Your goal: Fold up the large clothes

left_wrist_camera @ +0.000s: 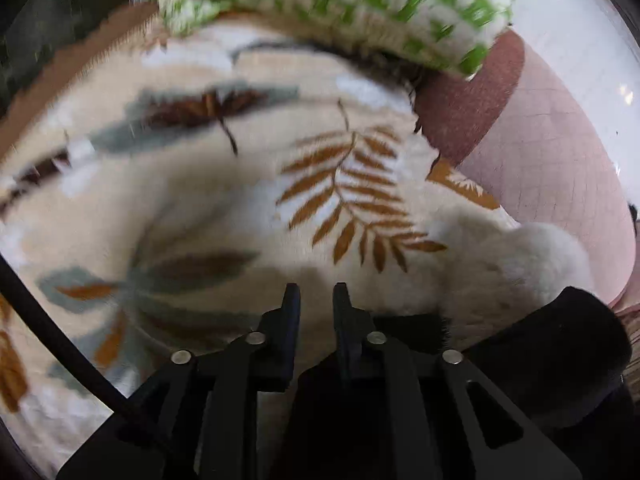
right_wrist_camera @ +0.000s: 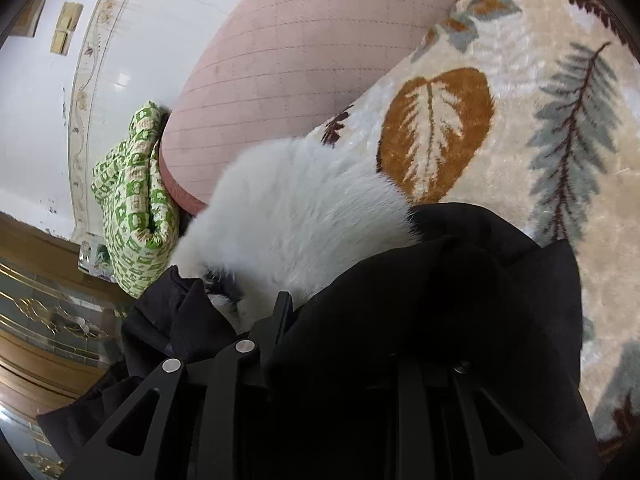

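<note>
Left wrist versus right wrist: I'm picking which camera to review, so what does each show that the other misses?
Only the left wrist view shows the left gripper, open and empty over the leaf-print blanket. Only the right wrist view shows black fabric draped over the right gripper, hiding one finger. Both share the blanket, white fur trim, green-patterned quilt and pink mattress.

1. A cream blanket [right_wrist_camera: 540, 168] printed with brown and grey-green leaves covers the bed.
2. A pink quilted mattress [right_wrist_camera: 304, 60] lies beside it.
3. White tiled wall [right_wrist_camera: 132, 52] behind; green-patterned bedding [right_wrist_camera: 132, 204] bundled against it.
</note>
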`<action>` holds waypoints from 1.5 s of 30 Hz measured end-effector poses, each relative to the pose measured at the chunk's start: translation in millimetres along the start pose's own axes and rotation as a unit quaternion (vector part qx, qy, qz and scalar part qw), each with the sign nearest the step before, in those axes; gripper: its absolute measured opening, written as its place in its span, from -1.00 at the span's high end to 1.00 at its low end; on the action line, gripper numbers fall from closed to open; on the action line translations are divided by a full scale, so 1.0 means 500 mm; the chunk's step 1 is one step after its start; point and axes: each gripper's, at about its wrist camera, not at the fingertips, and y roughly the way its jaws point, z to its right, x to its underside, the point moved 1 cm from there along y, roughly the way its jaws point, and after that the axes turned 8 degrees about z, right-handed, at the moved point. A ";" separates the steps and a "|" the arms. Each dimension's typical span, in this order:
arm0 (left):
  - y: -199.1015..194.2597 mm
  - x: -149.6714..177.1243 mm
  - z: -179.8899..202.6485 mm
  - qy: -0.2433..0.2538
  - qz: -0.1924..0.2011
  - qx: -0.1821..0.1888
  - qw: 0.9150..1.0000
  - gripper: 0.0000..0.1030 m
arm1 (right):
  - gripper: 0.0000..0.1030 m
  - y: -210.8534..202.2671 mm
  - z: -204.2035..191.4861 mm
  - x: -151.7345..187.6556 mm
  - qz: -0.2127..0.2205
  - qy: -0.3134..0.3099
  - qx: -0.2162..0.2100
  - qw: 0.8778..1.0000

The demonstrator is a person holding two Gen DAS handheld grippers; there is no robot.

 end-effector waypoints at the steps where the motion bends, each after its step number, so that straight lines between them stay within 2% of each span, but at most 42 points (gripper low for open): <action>1: 0.008 0.001 -0.010 -0.015 -0.012 0.013 1.000 0.56 | 0.50 0.003 0.005 -0.001 0.000 0.004 -0.003 1.000; 3: 0.001 -0.002 -0.023 -0.036 -0.017 0.029 0.999 0.44 | 0.48 0.001 0.009 -0.004 -0.003 0.012 -0.008 1.000; 5: -0.036 -0.009 -0.030 -0.043 -0.003 0.049 0.998 0.14 | 0.38 -0.014 0.002 -0.008 -0.007 0.015 -0.010 1.000; 7: -0.082 -0.013 -0.028 -0.032 0.017 0.067 0.997 -0.04 | 0.10 -0.044 -0.016 -0.011 -0.007 0.009 -0.019 1.000; 9: -0.135 -0.014 -0.018 -0.009 0.040 0.081 0.996 -0.18 | -0.28 -0.096 -0.034 -0.016 0.005 0.001 -0.043 0.999; 10: -0.158 -0.013 -0.011 0.003 0.049 0.089 0.995 -0.27 | -0.37 -0.121 -0.040 -0.017 0.013 -0.001 -0.052 0.999; 12: -0.198 -0.009 0.006 0.028 0.059 0.107 0.992 -0.40 | -0.78 -0.163 -0.048 -0.018 0.034 -0.007 -0.058 0.998; 14: -0.220 -0.003 0.028 0.050 0.058 0.129 0.989 -0.48 | -0.83 -0.221 -0.059 -0.013 0.071 -0.030 -0.051 0.996; 18: -0.227 0.007 0.072 0.090 0.043 0.171 0.980 -0.54 | -0.84 -0.296 -0.108 0.020 0.087 -0.081 -0.070 0.990; 20: -0.222 0.017 0.099 0.121 0.039 0.191 0.973 -0.60 | -0.84 -0.310 -0.159 0.054 0.071 -0.143 -0.085 0.984; 23: -0.201 0.035 0.139 0.161 0.021 0.211 0.964 -0.62 | -0.88 -0.295 -0.238 0.123 0.029 -0.250 -0.091 0.963; 26: -0.178 0.062 0.177 0.190 0.013 0.193 0.962 -0.61 | -0.89 -0.242 -0.270 0.183 -0.002 -0.322 -0.068 0.944; 27: -0.166 0.070 0.189 0.201 0.001 0.170 0.965 -0.50 | -0.79 -0.221 -0.269 0.195 -0.007 -0.332 -0.058 0.941; 28: -0.155 0.081 0.201 0.217 -0.012 0.140 0.966 0.14 | -0.55 -0.195 -0.266 0.204 -0.016 -0.332 -0.047 0.942; 29: -0.150 0.087 0.206 0.227 -0.012 0.111 0.967 0.45 | 0.26 -0.168 -0.259 0.210 -0.032 -0.322 -0.033 0.945; 30: -0.154 0.091 0.208 0.234 0.003 0.087 0.968 0.49 | 0.56 -0.144 -0.253 0.214 -0.041 -0.316 -0.007 0.948; 32: -0.174 0.089 0.209 0.248 0.044 0.054 0.966 0.63 | 0.69 -0.124 -0.252 0.208 -0.027 -0.318 0.014 0.947; 34: -0.179 0.072 0.197 0.239 0.060 0.030 0.969 0.65 | 0.73 -0.119 -0.257 0.184 -0.001 -0.304 0.016 0.952; 37: -0.158 0.052 0.180 0.228 0.059 0.001 0.972 0.66 | 0.78 -0.107 -0.254 0.127 0.037 -0.277 0.037 0.959; 40: -0.133 0.038 0.172 0.214 0.057 -0.016 0.975 0.66 | 0.78 -0.074 -0.251 0.084 0.051 -0.251 0.050 0.965; 45: -0.099 -0.004 0.177 0.188 0.058 -0.041 0.980 0.66 | 0.78 -0.014 -0.296 0.049 0.064 -0.285 0.082 0.953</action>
